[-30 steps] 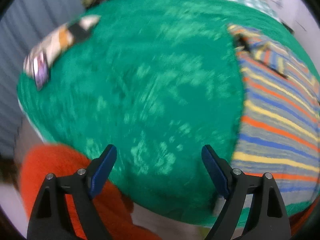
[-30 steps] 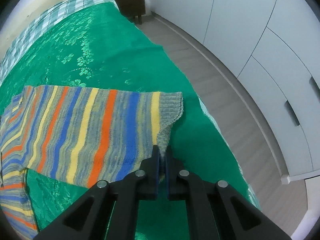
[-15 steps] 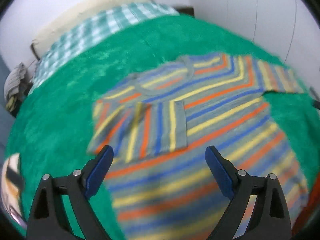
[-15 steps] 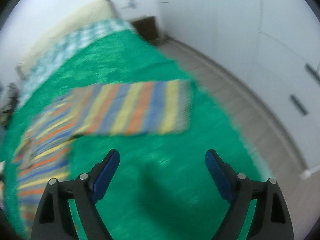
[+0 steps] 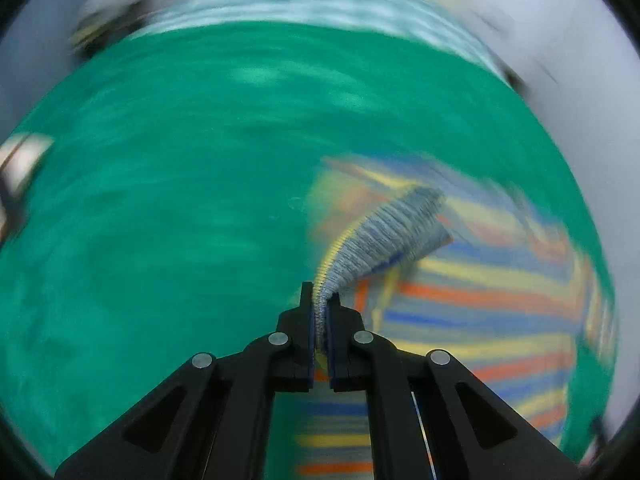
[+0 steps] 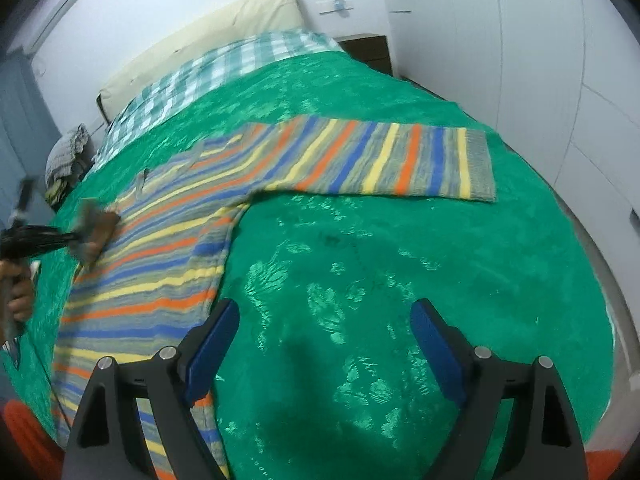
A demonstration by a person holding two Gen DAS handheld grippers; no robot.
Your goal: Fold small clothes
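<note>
The left wrist view looks steeply down, close over the green bedspread (image 5: pixel 180 200). The right wrist view looks from higher, along the bed to the pillow (image 6: pixel 208 36). Both share the striped sweater (image 5: pixel 480 300) (image 6: pixel 168 264).

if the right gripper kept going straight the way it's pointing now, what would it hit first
Most likely the bare green bedspread. The right gripper is open and angled down at it, with nothing between its fingers. The striped sweater lies to the left of that line, its sleeve farther ahead, though depth is hard to judge.
</note>
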